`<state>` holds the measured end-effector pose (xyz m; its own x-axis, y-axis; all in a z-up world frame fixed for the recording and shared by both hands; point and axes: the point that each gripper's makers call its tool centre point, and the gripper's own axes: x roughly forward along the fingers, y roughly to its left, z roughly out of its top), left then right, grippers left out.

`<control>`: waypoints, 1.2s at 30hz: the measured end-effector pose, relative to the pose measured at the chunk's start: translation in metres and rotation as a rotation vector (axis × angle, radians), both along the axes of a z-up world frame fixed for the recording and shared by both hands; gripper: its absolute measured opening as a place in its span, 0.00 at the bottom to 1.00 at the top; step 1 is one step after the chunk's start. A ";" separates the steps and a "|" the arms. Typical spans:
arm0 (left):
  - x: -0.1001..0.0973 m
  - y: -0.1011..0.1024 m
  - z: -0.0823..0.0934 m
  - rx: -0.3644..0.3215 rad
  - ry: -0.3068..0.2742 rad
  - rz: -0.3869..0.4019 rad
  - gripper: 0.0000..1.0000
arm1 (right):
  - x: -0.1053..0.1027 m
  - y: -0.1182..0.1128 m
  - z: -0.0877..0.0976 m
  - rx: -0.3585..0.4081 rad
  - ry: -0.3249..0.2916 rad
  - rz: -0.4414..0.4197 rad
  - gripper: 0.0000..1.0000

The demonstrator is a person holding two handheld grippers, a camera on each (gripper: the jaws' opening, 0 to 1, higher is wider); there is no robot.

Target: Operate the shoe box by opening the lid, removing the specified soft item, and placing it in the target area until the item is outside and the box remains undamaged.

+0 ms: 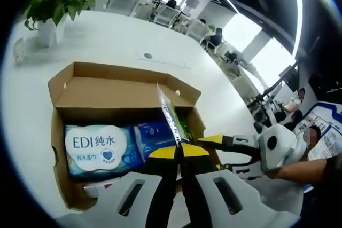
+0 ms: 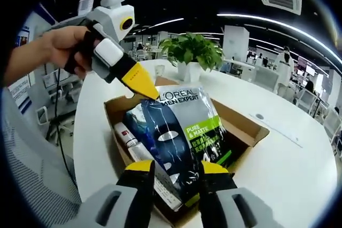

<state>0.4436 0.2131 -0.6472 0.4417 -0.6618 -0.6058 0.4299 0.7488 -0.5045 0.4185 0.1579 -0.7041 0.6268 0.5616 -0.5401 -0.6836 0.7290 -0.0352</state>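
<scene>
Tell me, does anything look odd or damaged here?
Nothing looks damaged. The sachet stands upright out of the open box, pinched by both the left gripper and the right gripper. The wipes lie flat inside.

so the sachet [image 2: 184, 148] my right claw and left claw are both pinching reads "L'OREAL MEN EXPERT" up top and "PURE & MATTE" on a green band. The wipes pack [image 1: 101, 150] in the box says "EDI 纯水", smaller print under it is too tiny to read.
</scene>
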 end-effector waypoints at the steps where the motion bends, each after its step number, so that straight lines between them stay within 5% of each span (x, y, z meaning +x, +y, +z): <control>1: 0.000 0.000 0.000 0.002 -0.002 -0.001 0.00 | 0.000 0.000 -0.002 -0.005 0.004 -0.001 0.24; 17: -0.007 0.008 -0.011 0.074 -0.033 -0.033 0.01 | -0.004 0.005 -0.003 -0.032 0.024 0.044 0.00; 36: -0.008 0.014 0.014 0.062 -0.079 -0.047 0.00 | -0.005 0.013 0.020 -0.006 -0.011 0.087 0.00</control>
<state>0.4358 0.2269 -0.6330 0.4594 -0.6450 -0.6107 0.5018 0.7558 -0.4208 0.4138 0.1705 -0.6840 0.5814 0.6111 -0.5372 -0.7442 0.6663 -0.0474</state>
